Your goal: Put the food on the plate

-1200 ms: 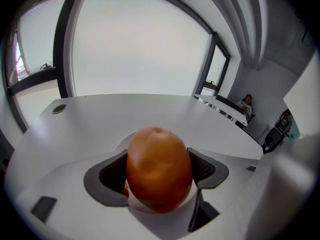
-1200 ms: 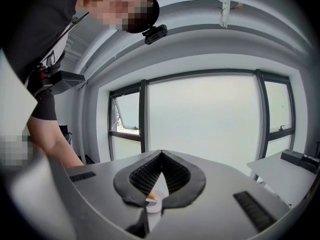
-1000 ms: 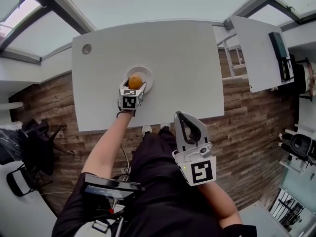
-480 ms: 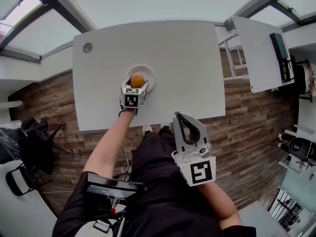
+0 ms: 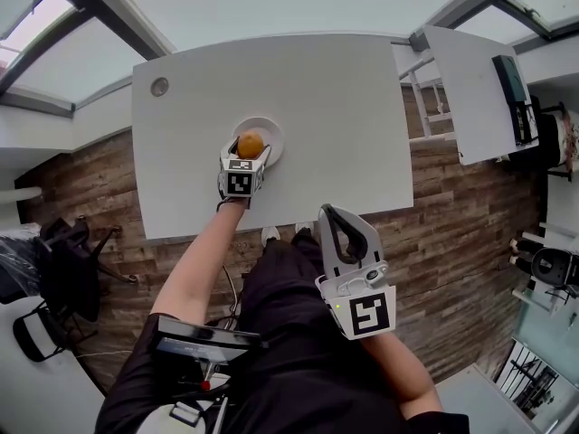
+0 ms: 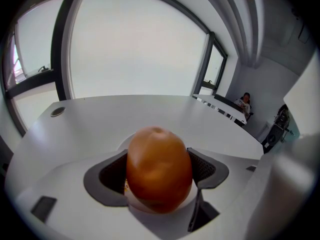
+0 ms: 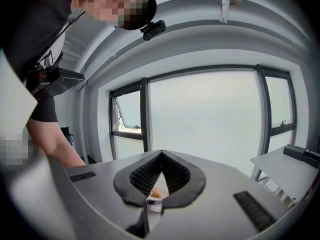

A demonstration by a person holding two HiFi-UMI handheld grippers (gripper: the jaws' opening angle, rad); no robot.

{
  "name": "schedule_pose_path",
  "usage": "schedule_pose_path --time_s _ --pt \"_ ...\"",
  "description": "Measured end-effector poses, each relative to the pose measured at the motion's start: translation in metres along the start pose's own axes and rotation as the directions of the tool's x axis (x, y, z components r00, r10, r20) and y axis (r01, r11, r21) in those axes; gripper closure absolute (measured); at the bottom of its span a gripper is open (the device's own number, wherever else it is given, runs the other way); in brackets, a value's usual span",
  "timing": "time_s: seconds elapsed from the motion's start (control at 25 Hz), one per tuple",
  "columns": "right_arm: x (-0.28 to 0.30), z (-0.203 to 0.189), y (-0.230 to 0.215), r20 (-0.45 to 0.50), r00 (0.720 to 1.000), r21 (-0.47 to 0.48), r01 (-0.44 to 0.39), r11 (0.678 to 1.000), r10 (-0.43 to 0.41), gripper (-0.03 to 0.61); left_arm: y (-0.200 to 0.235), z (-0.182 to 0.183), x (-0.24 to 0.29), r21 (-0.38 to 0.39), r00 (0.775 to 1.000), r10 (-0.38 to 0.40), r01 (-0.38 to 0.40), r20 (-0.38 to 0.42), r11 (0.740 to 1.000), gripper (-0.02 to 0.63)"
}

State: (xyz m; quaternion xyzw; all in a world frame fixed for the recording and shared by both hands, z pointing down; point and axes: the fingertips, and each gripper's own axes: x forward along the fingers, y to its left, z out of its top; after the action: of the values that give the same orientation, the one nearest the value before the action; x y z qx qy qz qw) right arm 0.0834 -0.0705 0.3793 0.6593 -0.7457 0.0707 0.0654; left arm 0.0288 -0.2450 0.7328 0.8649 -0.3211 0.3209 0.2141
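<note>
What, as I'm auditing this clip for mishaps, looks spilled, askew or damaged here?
Nothing stands out. The round orange fruit sits between the jaws of the left hand-held gripper, over the small round white plate on the white table. Nothing is spilled. The right hand-held gripper is shut, off the table.

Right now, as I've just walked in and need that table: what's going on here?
A person is working with two hand-held grippers at a white table. The left gripper has its jaws closed on a round orange food, right over the white plate; whether it already rests on the plate is unclear. The right gripper is idle near the person's lap, jaws together and empty.
</note>
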Motion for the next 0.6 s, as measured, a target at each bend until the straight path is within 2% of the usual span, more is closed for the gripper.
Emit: schedule_pose_path --time_s 0.48,0.6 --pt "-0.009 0.003 0.000 0.006 1.000 0.007 0.031 0.999 -0.031 0.581 -0.003 -0.005 0.002 0.052 1.000 0.003 -0.001 -0.028 0.999 0.269" --pt "-0.013 0.003 0.001 0.008 0.999 0.007 0.042 0.999 -0.042 0.581 -0.002 -0.002 0.002 0.048 1.000 0.003 -0.002 -0.018 0.999 0.241"
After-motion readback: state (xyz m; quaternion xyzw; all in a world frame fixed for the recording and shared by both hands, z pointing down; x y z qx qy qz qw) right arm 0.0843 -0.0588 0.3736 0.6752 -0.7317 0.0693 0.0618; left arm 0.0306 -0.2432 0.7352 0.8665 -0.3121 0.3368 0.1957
